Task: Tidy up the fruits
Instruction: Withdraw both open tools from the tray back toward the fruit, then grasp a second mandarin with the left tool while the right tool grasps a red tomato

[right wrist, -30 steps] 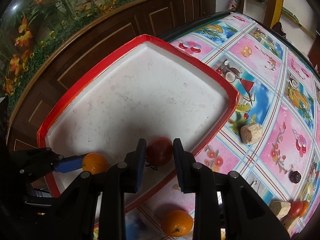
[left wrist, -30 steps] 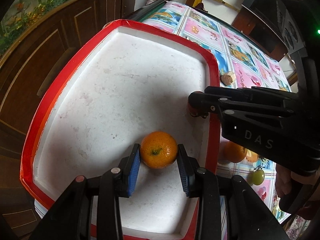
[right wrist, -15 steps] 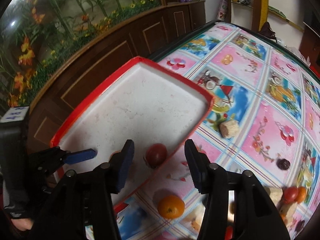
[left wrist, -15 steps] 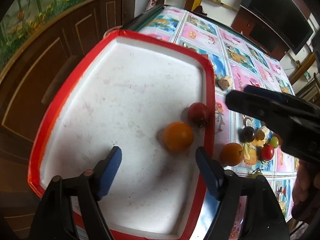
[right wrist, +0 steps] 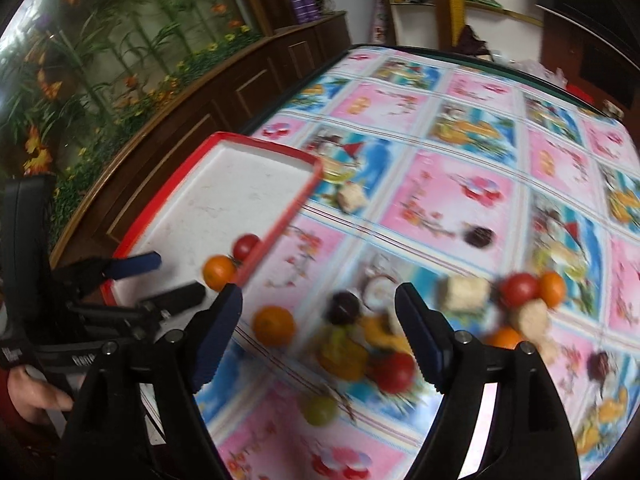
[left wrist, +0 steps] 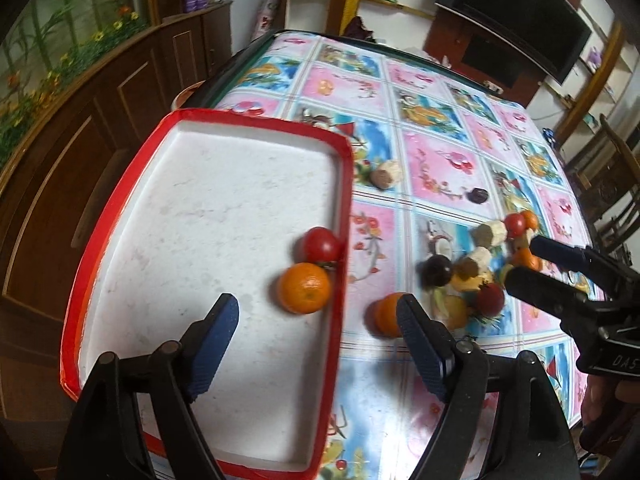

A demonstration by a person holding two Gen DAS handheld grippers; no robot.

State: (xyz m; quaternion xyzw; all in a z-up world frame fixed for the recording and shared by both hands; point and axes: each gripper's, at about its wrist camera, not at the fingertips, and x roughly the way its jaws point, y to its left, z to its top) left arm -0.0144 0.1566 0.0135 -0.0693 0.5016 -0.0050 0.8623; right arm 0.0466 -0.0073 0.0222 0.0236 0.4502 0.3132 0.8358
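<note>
The table (left wrist: 440,128) under my claws wears a bright oilcloth of pink and blue picture squares. On its left edge lies the red-rimmed white tray (left wrist: 208,240), by a long brown cabinet (left wrist: 80,128). My left claw (left wrist: 318,348) hangs over the tray's near right rim with its jaws wide; they have just been opening, and nothing is pressed between the blue pads (left wrist: 212,344). My right claw (right wrist: 320,336) is spread just as wide over the oilcloth, its jaws just opened too, gripping nothing.

In the tray, against its right wall, an orange mandarin (left wrist: 305,288) and a red tomato (left wrist: 321,245) sit touching each other. Just outside the rim lies a second mandarin (right wrist: 274,326). Near it on the cloth is a blurred heap of loose fruit: a dark plum (right wrist: 343,307), a red tomato (right wrist: 394,372), a green grape (right wrist: 319,410) and pale beige chunks (right wrist: 464,293) that I cannot identify. Another beige lump (left wrist: 385,174) lies alone just beside the tray's far right side, and a small dark fruit (left wrist: 478,196) well beyond it.
</note>
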